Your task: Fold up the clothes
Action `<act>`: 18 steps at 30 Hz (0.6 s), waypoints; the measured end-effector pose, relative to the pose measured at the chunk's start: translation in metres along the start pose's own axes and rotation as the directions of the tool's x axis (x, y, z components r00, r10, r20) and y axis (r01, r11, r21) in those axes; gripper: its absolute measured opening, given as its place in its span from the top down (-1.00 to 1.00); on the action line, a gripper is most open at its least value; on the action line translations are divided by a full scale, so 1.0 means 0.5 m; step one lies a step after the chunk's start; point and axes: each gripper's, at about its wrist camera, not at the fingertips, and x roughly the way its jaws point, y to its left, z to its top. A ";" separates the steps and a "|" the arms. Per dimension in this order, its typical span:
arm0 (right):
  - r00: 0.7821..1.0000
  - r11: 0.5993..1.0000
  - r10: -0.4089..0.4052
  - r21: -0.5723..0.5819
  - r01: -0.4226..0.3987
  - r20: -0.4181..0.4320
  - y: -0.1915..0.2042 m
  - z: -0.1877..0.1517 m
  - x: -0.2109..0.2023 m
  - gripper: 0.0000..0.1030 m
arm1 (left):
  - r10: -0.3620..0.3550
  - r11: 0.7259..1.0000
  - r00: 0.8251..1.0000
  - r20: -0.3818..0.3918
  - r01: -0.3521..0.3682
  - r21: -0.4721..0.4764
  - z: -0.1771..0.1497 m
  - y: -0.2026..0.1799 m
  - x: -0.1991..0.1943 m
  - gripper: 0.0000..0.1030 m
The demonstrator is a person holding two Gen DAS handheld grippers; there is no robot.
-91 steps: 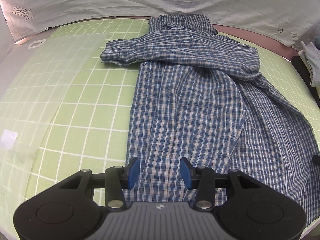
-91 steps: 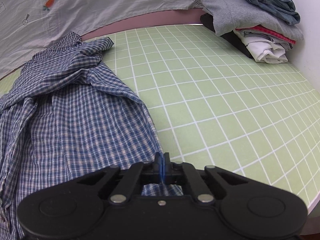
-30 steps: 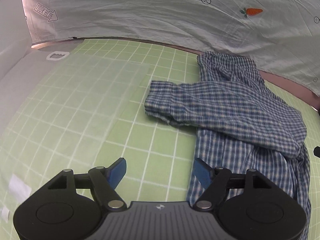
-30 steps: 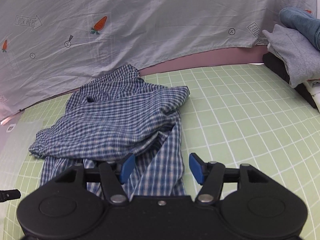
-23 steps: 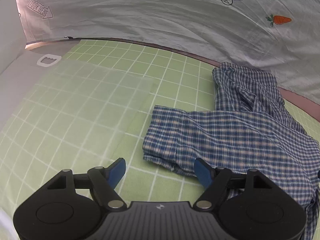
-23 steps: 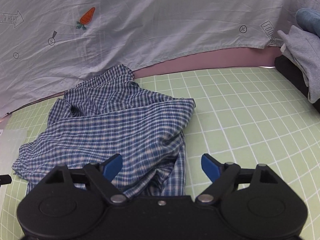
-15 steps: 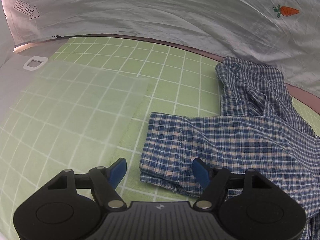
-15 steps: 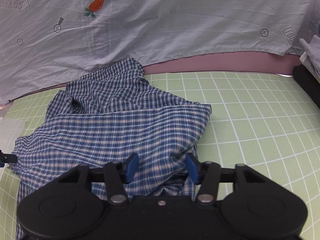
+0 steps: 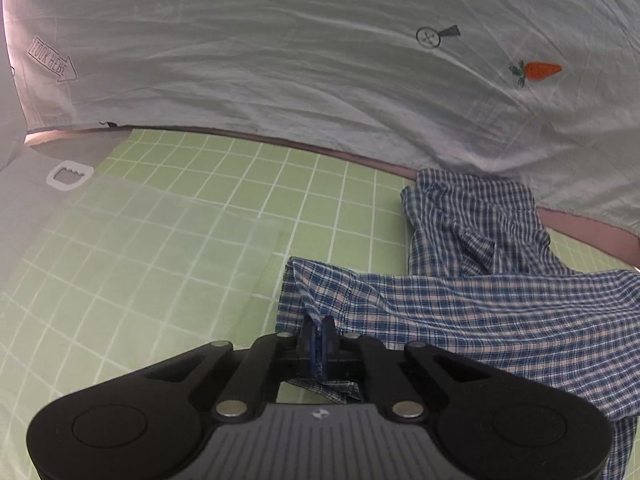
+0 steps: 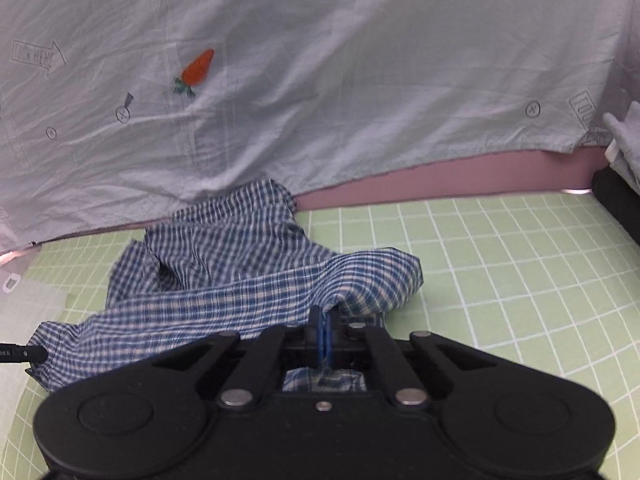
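Fingers of the left gripper (image 9: 319, 334) and right gripper (image 10: 324, 330) pinch the half-folded plaid shirt (image 9: 460, 320) low in frame; further folds remain.

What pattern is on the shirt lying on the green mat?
A blue and white check on the shirt, clearest in the right wrist view.

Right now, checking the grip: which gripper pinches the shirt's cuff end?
The left gripper: it clamps the plaid shirt at the sleeve cuff; the right gripper grips a mid-sleeve fold.
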 end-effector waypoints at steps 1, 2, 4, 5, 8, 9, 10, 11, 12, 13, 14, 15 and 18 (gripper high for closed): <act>1.000 1.000 0.009 -0.009 -0.009 0.025 0.005 0.009 -0.012 0.97 | 0.003 1.000 1.000 0.031 -0.003 -0.005 0.010 0.004 -0.023 0.96; 0.999 1.000 0.021 -0.014 -0.020 0.049 0.009 0.021 -0.025 0.97 | 0.008 1.000 0.998 0.061 -0.007 -0.013 0.020 0.009 -0.047 0.96; 0.995 0.999 0.050 -0.013 -0.050 0.089 0.017 0.041 -0.044 0.97 | 0.020 0.999 0.992 0.121 -0.017 -0.033 0.038 0.019 -0.093 0.96; 0.992 0.998 0.065 -0.010 -0.064 0.106 0.021 0.050 -0.051 0.98 | 0.029 0.999 0.988 0.150 -0.022 -0.044 0.045 0.024 -0.115 0.96; 0.982 0.994 0.113 -0.014 -0.112 0.154 0.041 0.071 -0.066 0.98 | 0.073 0.995 0.976 0.205 -0.057 -0.081 0.052 0.041 -0.151 0.96; 0.978 0.991 0.130 -0.012 -0.130 0.162 0.048 0.073 -0.066 0.98 | 0.091 0.993 0.972 0.216 -0.073 -0.090 0.053 0.046 -0.156 0.96; 0.975 0.989 0.149 -0.011 -0.149 0.166 0.056 0.074 -0.061 0.98 | 0.119 0.991 0.971 0.207 -0.102 -0.089 0.048 0.050 -0.147 0.96; 0.973 0.986 0.165 -0.015 -0.164 0.159 0.067 0.073 -0.052 0.97 | 0.149 0.987 0.972 0.181 -0.134 -0.089 0.040 0.057 -0.128 0.96; 0.976 0.985 0.173 -0.023 -0.172 0.133 0.080 0.068 -0.035 0.95 | 0.174 0.983 0.973 0.153 -0.162 -0.091 0.031 0.064 -0.109 0.96; 0.981 0.986 0.166 -0.026 -0.165 0.095 0.091 0.060 -0.013 0.95 | 0.186 0.979 0.975 0.123 -0.173 -0.104 0.021 0.075 -0.090 0.96; 0.986 0.987 0.158 -0.025 -0.157 0.058 0.100 0.051 0.009 0.79 | 0.190 0.977 0.977 0.093 -0.178 -0.121 0.010 0.087 -0.073 0.96; 0.989 0.989 0.147 -0.011 -0.147 0.026 0.105 0.040 0.025 0.60 | 0.189 0.975 0.980 0.069 -0.178 -0.136 0.002 0.096 -0.062 0.96; 0.994 0.992 0.112 0.066 -0.111 -0.015 0.093 0.013 0.050 0.02 | 0.188 0.969 0.982 0.030 -0.180 -0.168 -0.018 0.115 -0.044 0.96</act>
